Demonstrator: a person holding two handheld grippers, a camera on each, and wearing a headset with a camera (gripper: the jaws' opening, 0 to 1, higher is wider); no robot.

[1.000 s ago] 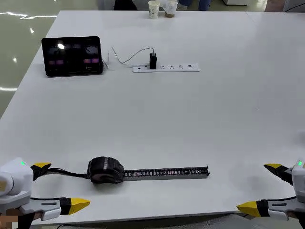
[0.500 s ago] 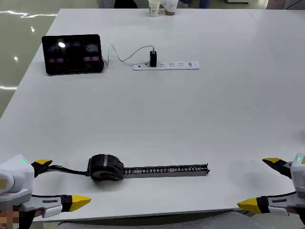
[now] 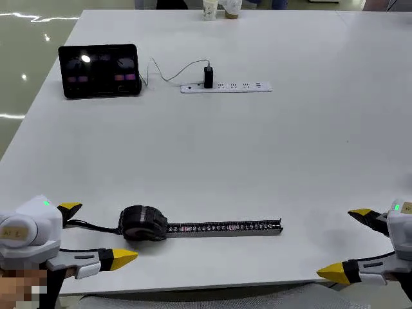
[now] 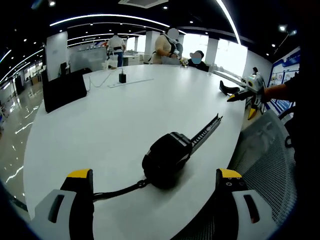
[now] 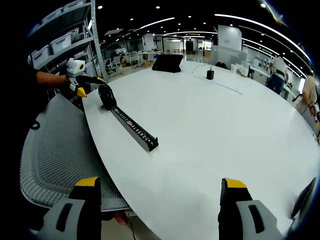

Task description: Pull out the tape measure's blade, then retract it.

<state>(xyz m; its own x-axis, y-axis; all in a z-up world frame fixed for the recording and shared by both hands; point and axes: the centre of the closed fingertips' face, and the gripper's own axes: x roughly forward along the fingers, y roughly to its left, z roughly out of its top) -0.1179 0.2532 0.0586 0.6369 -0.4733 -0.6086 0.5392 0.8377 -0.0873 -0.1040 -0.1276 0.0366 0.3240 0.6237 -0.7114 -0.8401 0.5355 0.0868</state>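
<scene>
Tape measure [image 3: 143, 223], a black rounded case, lies on the white table [image 3: 257, 148] at 7 o'clock in the head view. Its dark blade [image 3: 225, 227], marked with pale numerals, runs flat toward 3 o'clock and ends at a small hook. A black strap [image 3: 90, 226] trails from the case toward 9 o'clock, in between the yellow-tipped jaws of the left gripper [image 3: 98, 233], which stand wide apart and hold nothing. The right gripper [image 3: 346, 243], at 4 o'clock, is equally wide and well apart from the blade's end. A dark tablet [image 3: 100, 69] stands at 11 o'clock, with a power strip [image 3: 225, 87] near 12.

From the left gripper view, the case [image 4: 166, 157] sits just ahead of the spread jaws of the left gripper [image 4: 155, 174], with the blade [image 4: 205, 132] pointing to 1 o'clock and the strap [image 4: 117, 190] curling back to 7.

From the right gripper view, the blade [image 5: 134, 129] stretches toward 10 o'clock to the case [image 5: 106, 96], well beyond the open, empty right gripper [image 5: 160, 182].
</scene>
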